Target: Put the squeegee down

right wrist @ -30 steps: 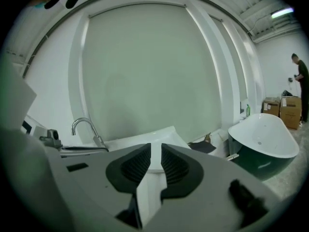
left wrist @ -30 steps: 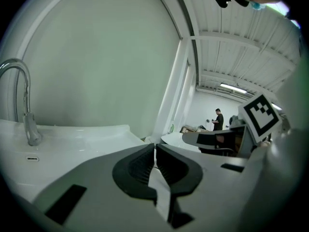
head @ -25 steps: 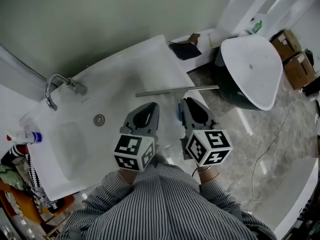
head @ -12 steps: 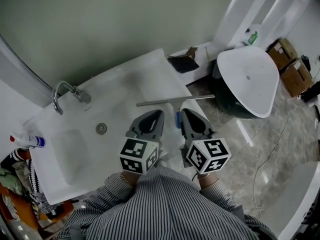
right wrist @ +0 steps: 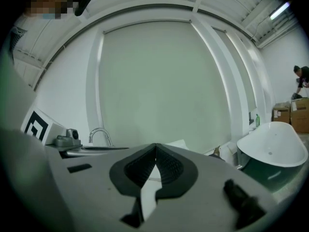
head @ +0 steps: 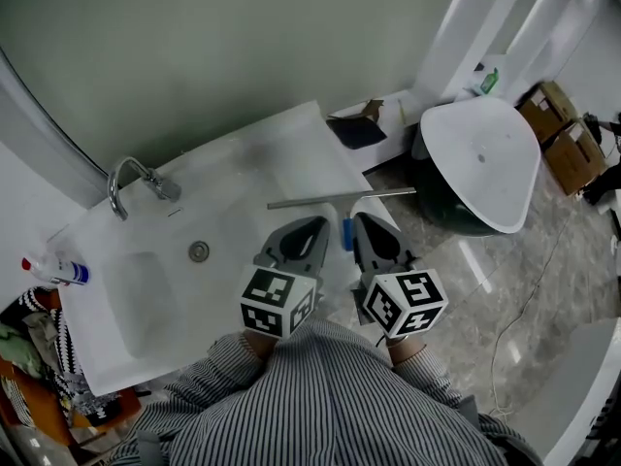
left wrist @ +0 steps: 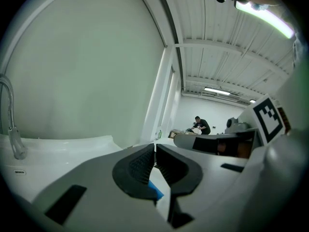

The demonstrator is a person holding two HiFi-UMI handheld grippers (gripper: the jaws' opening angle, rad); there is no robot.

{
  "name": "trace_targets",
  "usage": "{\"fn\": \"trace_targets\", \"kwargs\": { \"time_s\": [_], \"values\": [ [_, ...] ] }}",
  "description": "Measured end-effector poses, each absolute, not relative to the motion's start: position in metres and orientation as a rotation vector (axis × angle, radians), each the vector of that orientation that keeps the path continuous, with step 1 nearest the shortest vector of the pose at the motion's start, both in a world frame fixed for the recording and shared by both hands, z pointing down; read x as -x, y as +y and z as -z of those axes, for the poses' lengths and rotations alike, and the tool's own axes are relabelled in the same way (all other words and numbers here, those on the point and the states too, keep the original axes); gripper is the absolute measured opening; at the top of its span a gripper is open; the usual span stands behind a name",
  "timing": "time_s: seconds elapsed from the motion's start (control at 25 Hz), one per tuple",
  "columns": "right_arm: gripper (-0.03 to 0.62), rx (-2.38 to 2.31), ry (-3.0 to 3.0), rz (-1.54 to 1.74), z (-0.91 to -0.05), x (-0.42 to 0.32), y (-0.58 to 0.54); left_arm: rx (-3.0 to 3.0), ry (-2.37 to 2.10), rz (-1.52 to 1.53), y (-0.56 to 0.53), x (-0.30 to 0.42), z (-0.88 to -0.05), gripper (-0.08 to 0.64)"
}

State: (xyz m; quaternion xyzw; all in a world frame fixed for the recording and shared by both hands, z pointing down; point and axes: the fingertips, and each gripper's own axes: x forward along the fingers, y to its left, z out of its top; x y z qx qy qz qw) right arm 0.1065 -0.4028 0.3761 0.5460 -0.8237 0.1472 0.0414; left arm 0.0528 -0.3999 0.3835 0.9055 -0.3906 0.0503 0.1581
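Seeing squeegee (head: 335,198) flat on sink (head: 243,178) edge. Holding left hand-held gripper (left wrist: 154,148) pressed together, empty; right hand-held gripper (right wrist: 155,146) just closed, empty.

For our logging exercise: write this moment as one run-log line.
squeegee: lying on sink counter | left gripper: shut, empty | right gripper: just closed, empty

Dim, greenish, even light.
A ceiling strip light (left wrist: 265,16) glares; both gripper views bend and darken toward the edges.

A faucet (head: 131,178) stands behind the white sink (head: 146,304); a spray bottle (head: 56,272) lies at its left edge, cardboard boxes (head: 568,144) far right.
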Motion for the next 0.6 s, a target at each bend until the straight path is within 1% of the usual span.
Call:
{"fn": "trace_targets", "kwargs": {
  "time_s": [0.28, 0.6],
  "values": [
    [0.015, -1.652, -2.515, -0.428, -0.378, -0.101, -0.401, -2.561, -1.120, -0.136, -0.400, -0.049, -0.383, 0.021],
    [0.015, -1.701, -2.508, -0.439, -0.375, -0.111, -0.402, -2.531, -1.131, -0.147, -0.400, -0.045, -0.385, 0.021]
  ]
}}
